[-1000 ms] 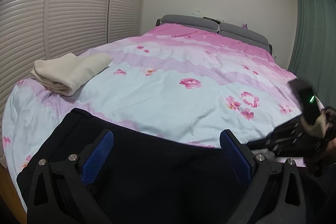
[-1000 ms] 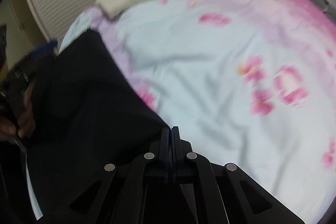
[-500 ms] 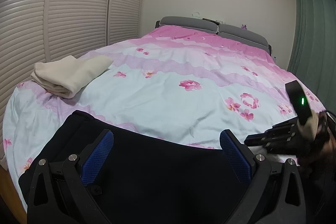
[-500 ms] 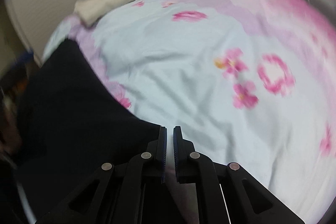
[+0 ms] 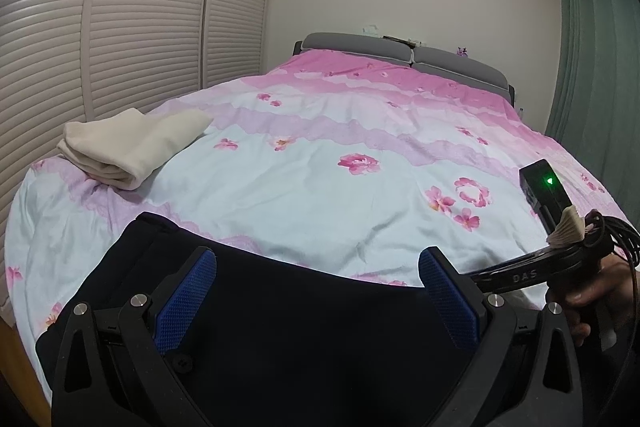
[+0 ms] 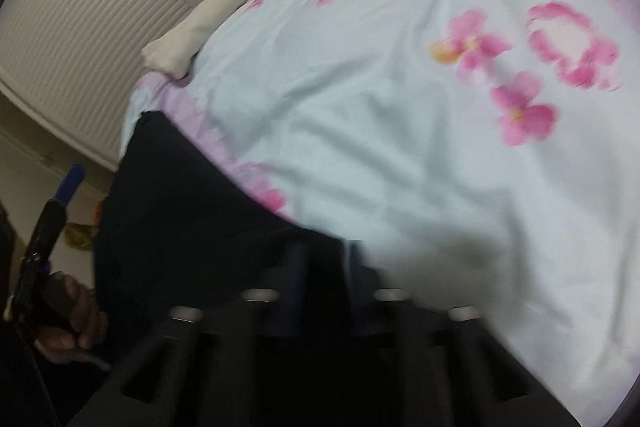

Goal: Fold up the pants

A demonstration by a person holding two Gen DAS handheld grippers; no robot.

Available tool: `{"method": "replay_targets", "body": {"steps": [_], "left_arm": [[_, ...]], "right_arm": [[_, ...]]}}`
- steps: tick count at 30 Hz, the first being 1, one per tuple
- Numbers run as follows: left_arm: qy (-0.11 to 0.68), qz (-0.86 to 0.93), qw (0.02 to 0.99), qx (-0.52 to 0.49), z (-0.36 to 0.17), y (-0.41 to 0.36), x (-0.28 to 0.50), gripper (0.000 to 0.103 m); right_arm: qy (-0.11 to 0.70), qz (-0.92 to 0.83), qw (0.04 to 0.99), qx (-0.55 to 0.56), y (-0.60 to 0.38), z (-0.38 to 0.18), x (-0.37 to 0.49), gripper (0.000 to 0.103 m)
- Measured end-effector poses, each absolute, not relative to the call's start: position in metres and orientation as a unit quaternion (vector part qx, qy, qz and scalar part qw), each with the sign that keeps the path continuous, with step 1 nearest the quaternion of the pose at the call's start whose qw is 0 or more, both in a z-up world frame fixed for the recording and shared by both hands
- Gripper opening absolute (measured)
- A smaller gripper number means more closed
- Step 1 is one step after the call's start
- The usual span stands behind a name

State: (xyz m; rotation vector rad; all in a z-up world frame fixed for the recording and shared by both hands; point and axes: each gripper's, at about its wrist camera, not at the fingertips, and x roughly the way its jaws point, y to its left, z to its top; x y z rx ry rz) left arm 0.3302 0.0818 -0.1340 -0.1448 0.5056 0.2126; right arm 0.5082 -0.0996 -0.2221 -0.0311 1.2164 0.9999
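Pants (image 5: 304,307) crosswise along bed's (image 5: 320,195) near edge

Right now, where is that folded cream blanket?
In the left wrist view, the folded cream blanket lies on the floral duvet's left edge, beside the louvered closet doors, beyond the dark pants.

We list black pants (image 6: 192,211) on a floral bedspread (image 6: 400,147), a folded cream cloth (image 6: 196,31) beyond, and our right gripper (image 6: 324,259) just parting.

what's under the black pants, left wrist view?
The black pants lie on the floral duvet at the bed's near edge. Whatever sits beneath them is covered; only surrounding duvet shows.
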Motion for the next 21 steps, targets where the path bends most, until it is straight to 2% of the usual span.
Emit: {"method": "replay_targets", "body": {"steps": [1, 2, 11, 16, 21], "left_arm": [[0.250, 0.105, 0.960, -0.072, -0.134, 0.082, 0.330, 0.103], [0.250, 0.105, 0.960, -0.072, -0.134, 0.082, 0.330, 0.103], [0.251, 0.102, 0.960, -0.071, -0.134, 0.081, 0.330, 0.103], [0.257, 0.101, 0.958, -0.073, -0.136, 0.082, 0.332, 0.103], [0.258, 0.100, 0.958, -0.074, -0.135, 0.082, 0.332, 0.103]], "right_arm": [[0.548, 0.446, 0.707, -0.022, -0.100, -0.221, 0.506, 0.005], [0.545, 0.445, 0.710, -0.028, -0.102, -0.218, 0.504, 0.004], [0.488, 0.401, 0.771, -0.085, -0.104, -0.175, 0.516, 0.000], [0.498, 0.372, 0.777, -0.099, -0.108, -0.187, 0.524, 0.000], [0.452, 0.333, 0.822, -0.093, -0.119, -0.170, 0.496, 0.005]]}}
